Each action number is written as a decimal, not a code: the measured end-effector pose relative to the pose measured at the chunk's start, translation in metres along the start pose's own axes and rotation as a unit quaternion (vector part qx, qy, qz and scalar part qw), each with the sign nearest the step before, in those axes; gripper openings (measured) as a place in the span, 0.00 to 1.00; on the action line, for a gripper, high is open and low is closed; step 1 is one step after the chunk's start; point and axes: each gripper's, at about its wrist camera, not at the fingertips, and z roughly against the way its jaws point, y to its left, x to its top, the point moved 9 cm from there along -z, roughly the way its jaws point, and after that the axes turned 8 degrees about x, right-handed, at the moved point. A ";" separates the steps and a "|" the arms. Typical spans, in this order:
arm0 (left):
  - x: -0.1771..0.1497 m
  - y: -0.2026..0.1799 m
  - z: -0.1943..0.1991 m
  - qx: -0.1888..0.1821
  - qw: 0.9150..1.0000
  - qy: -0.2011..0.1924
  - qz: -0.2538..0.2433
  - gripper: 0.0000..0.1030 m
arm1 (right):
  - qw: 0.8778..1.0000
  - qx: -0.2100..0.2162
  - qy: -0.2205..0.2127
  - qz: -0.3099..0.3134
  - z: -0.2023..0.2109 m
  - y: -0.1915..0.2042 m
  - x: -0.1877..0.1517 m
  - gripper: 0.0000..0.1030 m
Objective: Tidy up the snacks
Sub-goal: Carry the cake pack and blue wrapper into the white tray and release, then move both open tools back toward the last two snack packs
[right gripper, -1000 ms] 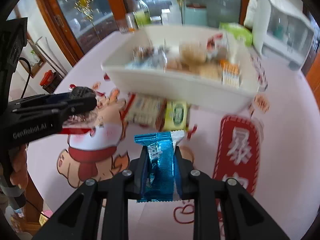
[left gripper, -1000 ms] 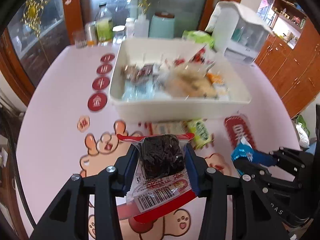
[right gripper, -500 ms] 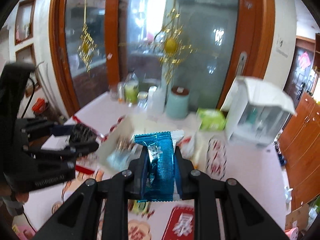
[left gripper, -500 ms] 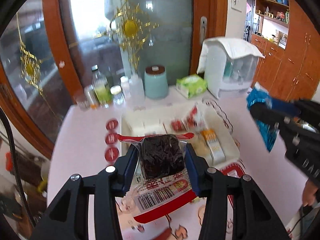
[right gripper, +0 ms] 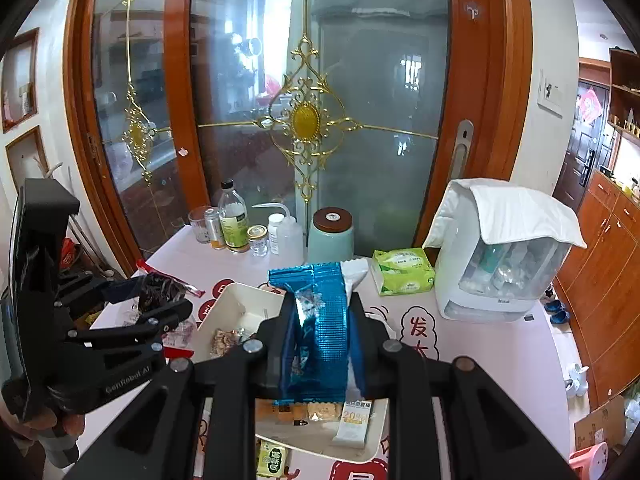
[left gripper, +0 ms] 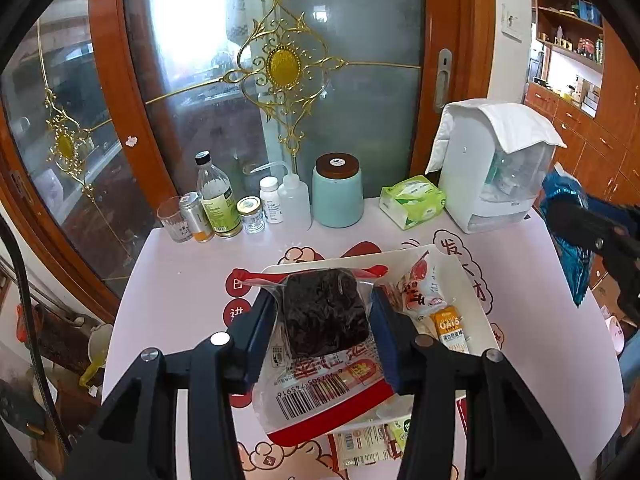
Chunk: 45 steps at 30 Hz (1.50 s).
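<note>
My left gripper (left gripper: pixel 322 304) is shut on a clear packet with a dark snack and red trim (left gripper: pixel 326 316), held high above the white snack tray (left gripper: pixel 468 280). My right gripper (right gripper: pixel 320 312) is shut on a shiny blue foil packet (right gripper: pixel 320 320), also high over the tray (right gripper: pixel 240 300). The tray holds several wrapped snacks. The right gripper and its blue packet (left gripper: pixel 568 216) show at the right edge of the left wrist view. The left gripper and its dark packet (right gripper: pixel 160 290) show at the left of the right wrist view. Loose packets (left gripper: pixel 360 444) lie on the table before the tray.
The pink table (left gripper: pixel 180 280) carries bottles and jars (left gripper: pixel 218 204), a teal canister (left gripper: pixel 337 192), a green tissue pack (left gripper: pixel 412 200) and a white covered appliance (left gripper: pixel 496 164) along the back, before a glass door. A green packet (right gripper: pixel 272 458) lies in front of the tray.
Both grippers have risen from just above the table to high over the tray, each still holding its packet. The views now tilt up toward the glass door.
</note>
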 end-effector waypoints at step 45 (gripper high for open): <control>-0.031 -0.023 -0.081 0.011 0.996 0.081 -0.029 0.89 | 0.992 -0.008 0.104 -0.068 -0.081 -0.034 -0.058 0.55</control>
